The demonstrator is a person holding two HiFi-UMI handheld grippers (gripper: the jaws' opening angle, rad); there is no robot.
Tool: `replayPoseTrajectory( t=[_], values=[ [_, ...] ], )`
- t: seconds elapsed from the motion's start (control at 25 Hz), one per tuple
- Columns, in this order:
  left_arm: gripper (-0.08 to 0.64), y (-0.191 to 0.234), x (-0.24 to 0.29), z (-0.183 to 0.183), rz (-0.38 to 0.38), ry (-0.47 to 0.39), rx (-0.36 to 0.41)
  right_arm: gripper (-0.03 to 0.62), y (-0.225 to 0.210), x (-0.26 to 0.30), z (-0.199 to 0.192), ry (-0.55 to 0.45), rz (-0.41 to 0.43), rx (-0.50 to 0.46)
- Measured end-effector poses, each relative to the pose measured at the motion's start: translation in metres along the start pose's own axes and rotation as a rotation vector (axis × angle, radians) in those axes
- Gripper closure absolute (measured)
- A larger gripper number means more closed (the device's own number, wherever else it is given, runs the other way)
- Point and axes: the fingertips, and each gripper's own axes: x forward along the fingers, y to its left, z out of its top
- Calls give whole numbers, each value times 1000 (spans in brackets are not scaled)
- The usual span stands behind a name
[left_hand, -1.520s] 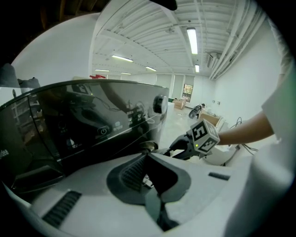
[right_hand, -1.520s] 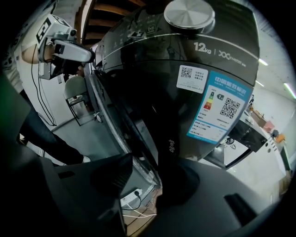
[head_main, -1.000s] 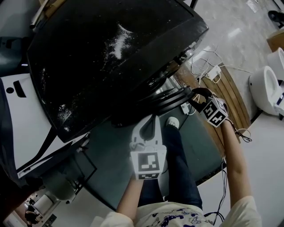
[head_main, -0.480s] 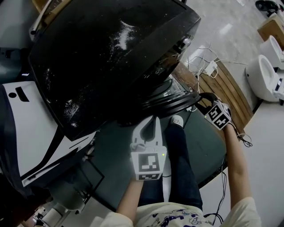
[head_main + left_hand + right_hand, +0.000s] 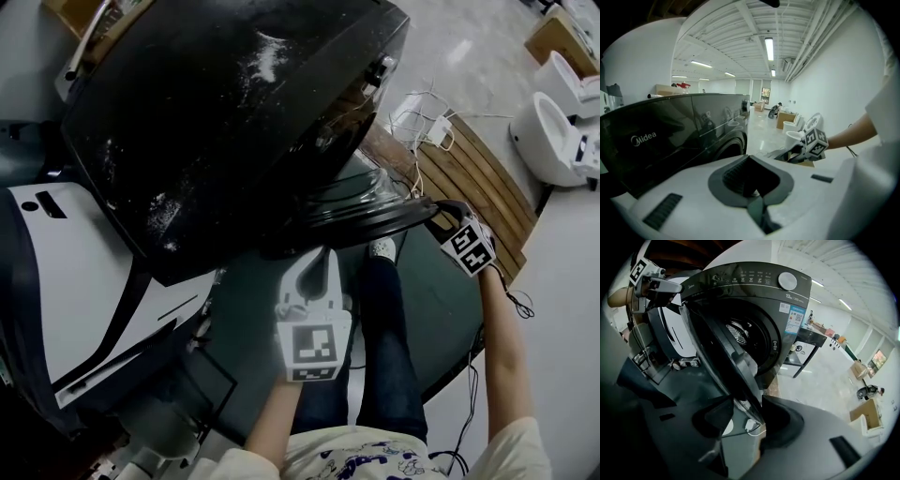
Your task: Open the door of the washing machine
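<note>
Clamping the washing machine door (image 5: 726, 357) rim — right tongs (image 5: 743, 416), jaws just easing wider; left tongs (image 5: 750, 161) closed, empty

Head view steeply down over washing machine (image 5: 234, 122); both gripper views close, share it

Washing machine door (image 5: 722, 357) — glossy dark plastic

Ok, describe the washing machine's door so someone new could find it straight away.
Find the big dark grey front-loading washing machine with the round silver dial. On its front is the round dark-rimmed glass door, swung open. Unlike the drum opening behind it, it juts out edge-on.
</note>
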Motion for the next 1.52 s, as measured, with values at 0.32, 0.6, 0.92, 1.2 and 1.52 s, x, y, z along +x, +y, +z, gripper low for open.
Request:
replayPoseTrajectory(
  t=[0.32, 0.6, 0.92, 1.2, 1.52],
  values=[
    [557, -12, -21, -7, -59, 5, 13, 396, 37, -19, -31, 30, -39, 109],
    [557, -36, -31, -19, -108, 13, 19, 396, 70, -33, -54, 17, -80, 194],
    [557, -67, -40, -38, -148, 42, 41, 396, 99, -44, -72, -28, -85, 268],
    [558, -89, -48, -46, -152, 42, 55, 399, 120, -51, -86, -58, -76, 294],
    [558, -107, -75, -57, -112, 34, 39, 419, 151, -59, -100, -74, -45, 296]
  ],
)
